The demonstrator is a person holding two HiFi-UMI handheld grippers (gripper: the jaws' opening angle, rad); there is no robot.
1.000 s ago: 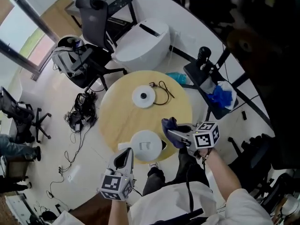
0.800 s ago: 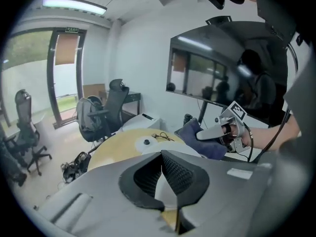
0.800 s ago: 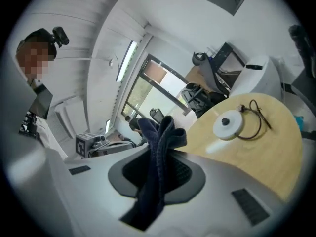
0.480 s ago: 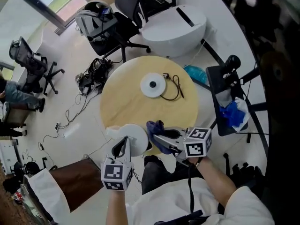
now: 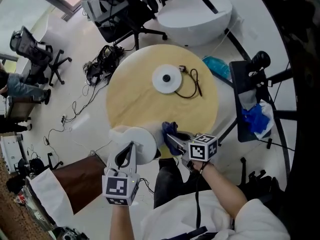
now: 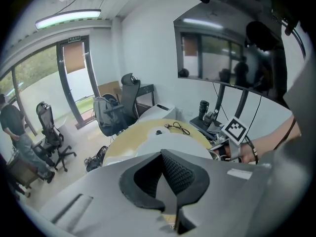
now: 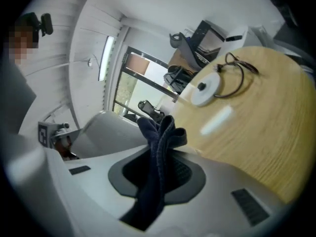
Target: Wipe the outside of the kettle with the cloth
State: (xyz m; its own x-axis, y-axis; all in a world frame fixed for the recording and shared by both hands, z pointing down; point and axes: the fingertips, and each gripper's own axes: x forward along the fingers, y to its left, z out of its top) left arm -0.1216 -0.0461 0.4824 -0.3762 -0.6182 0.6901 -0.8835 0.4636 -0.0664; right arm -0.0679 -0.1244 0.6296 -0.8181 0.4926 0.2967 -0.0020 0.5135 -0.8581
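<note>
A white kettle [image 5: 141, 142] stands at the near left edge of the round wooden table [image 5: 150, 99]. My left gripper [image 5: 131, 145] is shut, its tips against the kettle's near side; nothing shows between its jaws. Seen from the left gripper view, the kettle's pale body [image 6: 170, 146] lies just past that gripper [image 6: 162, 155]. My right gripper [image 5: 168, 137] is shut on a dark blue cloth [image 5: 169, 128] just right of the kettle. The cloth [image 7: 160, 132] stands bunched out of the right gripper [image 7: 163, 158], with the kettle [image 7: 106, 132] close at its left.
The kettle's white base disc [image 5: 166, 79] with a black cord [image 5: 192, 86] lies at the table's far side. A black stand with blue items [image 5: 252, 116] is at the right. Office chairs [image 5: 125, 11], floor cables [image 5: 102, 59] and a white cabinet [image 5: 200, 14] lie beyond.
My right gripper has come down with the cloth to the kettle's right side. The left gripper has tipped further downward against the kettle. The head view has swung, so the table sits higher.
</note>
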